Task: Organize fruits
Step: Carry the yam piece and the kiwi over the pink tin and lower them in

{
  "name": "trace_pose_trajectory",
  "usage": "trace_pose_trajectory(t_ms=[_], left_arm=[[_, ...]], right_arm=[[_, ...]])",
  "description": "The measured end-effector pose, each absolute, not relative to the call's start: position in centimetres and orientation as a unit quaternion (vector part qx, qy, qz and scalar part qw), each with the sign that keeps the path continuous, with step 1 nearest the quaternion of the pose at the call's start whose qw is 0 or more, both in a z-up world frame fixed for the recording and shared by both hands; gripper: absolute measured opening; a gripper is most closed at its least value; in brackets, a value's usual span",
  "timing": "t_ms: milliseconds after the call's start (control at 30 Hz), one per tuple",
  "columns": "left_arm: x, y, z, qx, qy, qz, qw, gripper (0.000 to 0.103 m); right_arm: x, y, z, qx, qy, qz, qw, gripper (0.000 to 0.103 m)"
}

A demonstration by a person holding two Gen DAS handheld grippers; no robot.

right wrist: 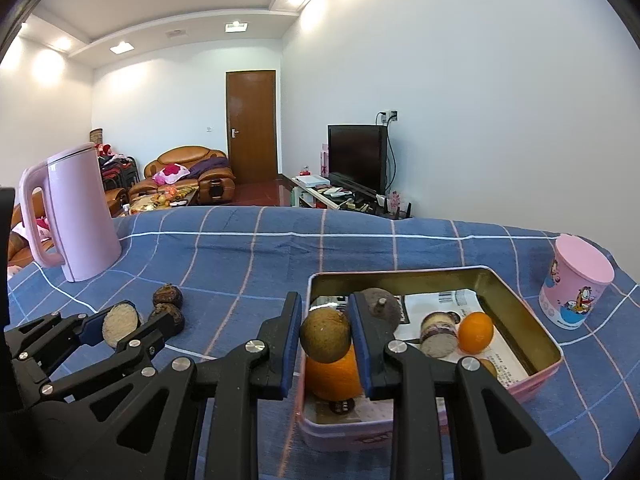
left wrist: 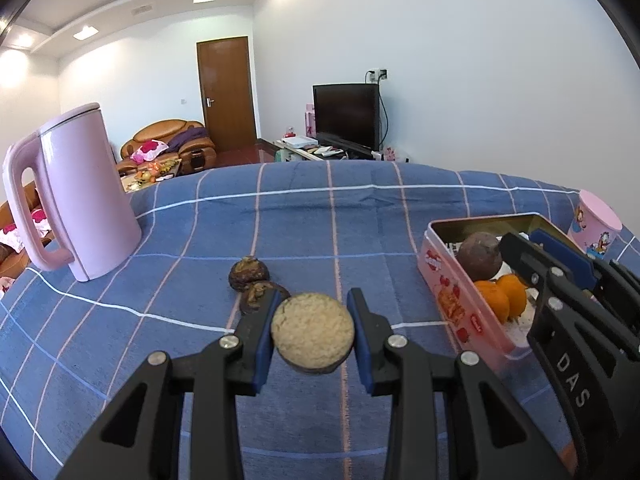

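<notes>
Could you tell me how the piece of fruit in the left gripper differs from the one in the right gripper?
The halved fruit in the left gripper shows a flat, pale, grainy cut face; the round brown fruit in the right gripper is whole. The halved fruit hangs over the blue checked cloth; the round brown fruit hangs over the pink tin, above an orange. Both are clamped between blue pads.

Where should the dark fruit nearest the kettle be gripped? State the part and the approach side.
Grip the dark fruit across its round middle, below the rough cap, coming from above. Probably set the fingers on its left and right flanks: those look free, while the second dark fruit sits against its near side.
</notes>
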State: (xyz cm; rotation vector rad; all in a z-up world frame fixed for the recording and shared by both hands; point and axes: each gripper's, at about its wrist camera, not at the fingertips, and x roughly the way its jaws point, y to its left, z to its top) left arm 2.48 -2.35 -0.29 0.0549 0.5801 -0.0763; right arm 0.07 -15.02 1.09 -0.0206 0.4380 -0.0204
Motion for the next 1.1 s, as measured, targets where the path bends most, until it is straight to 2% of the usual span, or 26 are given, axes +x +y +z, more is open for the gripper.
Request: trace_pose_trajectory(t_ms=[1100], left_arm=[[1.1,-10.6,0.0,0.04,0.281,-0.11,0.953,0.036]], right_arm=[[-1.5,-26.1,1.6,0.002,0.219,-0.077,0.973,0.026]])
